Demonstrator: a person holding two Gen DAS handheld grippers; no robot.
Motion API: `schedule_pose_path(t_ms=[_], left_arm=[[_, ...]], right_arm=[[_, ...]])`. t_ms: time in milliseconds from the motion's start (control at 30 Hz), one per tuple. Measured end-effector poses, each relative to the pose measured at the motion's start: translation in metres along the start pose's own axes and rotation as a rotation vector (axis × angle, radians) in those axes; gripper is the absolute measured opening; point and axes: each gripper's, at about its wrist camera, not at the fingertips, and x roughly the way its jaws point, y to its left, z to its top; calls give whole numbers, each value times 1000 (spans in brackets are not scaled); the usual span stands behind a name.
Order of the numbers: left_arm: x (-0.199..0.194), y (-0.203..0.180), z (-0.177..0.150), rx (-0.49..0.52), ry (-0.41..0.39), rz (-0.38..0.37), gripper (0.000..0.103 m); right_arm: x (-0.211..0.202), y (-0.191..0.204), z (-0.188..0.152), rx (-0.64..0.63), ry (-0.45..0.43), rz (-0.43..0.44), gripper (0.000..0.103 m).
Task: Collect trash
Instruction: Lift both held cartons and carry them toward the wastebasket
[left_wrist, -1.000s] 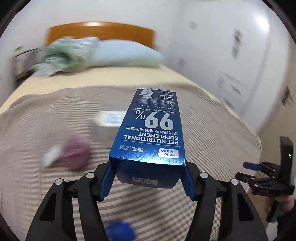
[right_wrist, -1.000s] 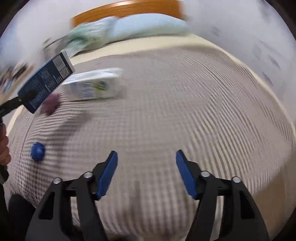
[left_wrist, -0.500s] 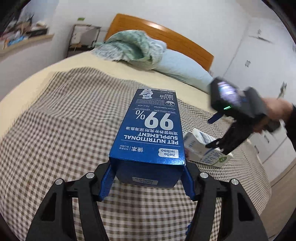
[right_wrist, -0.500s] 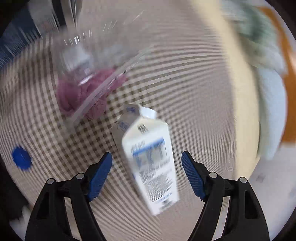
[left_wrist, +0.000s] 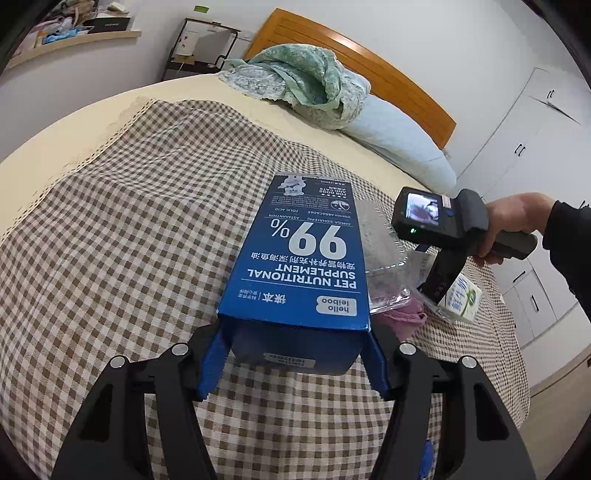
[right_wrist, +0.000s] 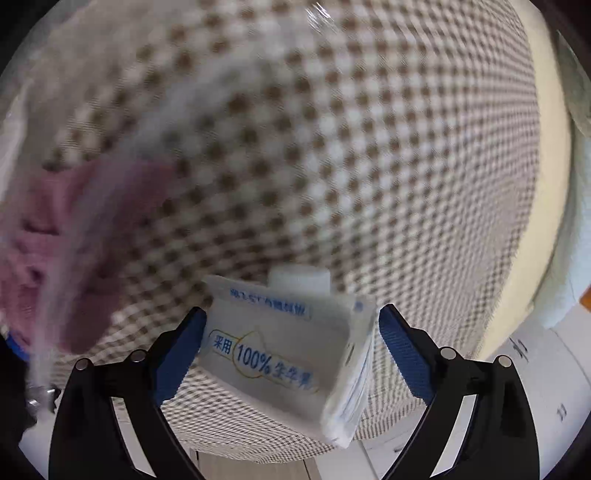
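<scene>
My left gripper (left_wrist: 293, 365) is shut on the open end of a blue pet-supplement box (left_wrist: 303, 258), held above the checked blanket (left_wrist: 129, 221). A white milk carton (right_wrist: 280, 354) lies on the blanket between the pads of my right gripper (right_wrist: 291, 321). Its jaws are opening and stand on either side of the carton without pressing it. In the left wrist view a hand holds that gripper (left_wrist: 436, 280) down over the carton (left_wrist: 461, 299). A clear plastic container (left_wrist: 384, 254) and a pink cloth (left_wrist: 402, 314) lie beside the blue box.
A blue bottle cap (left_wrist: 426, 458) lies near the blanket's front edge. A green quilt (left_wrist: 306, 81) and a pale pillow (left_wrist: 399, 144) sit by the wooden headboard (left_wrist: 369, 66). White wardrobe doors (left_wrist: 535, 129) stand right of the bed.
My right gripper swung across the bed, rolled and dropped over the milk carton, and its jaws widened. My left gripper shifted and rolled with the blue box still in it.
</scene>
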Motion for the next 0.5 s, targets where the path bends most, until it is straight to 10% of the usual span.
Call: schedule_pose_path(t_ms=[233, 500], left_arm=[[2, 0, -1, -9, -5, 18, 60], [-6, -24, 1, 58, -23, 40, 60]], right_arm=[[-9, 5, -27, 41, -152, -41, 74], [-120, 13, -214, 425, -754, -172, 72]])
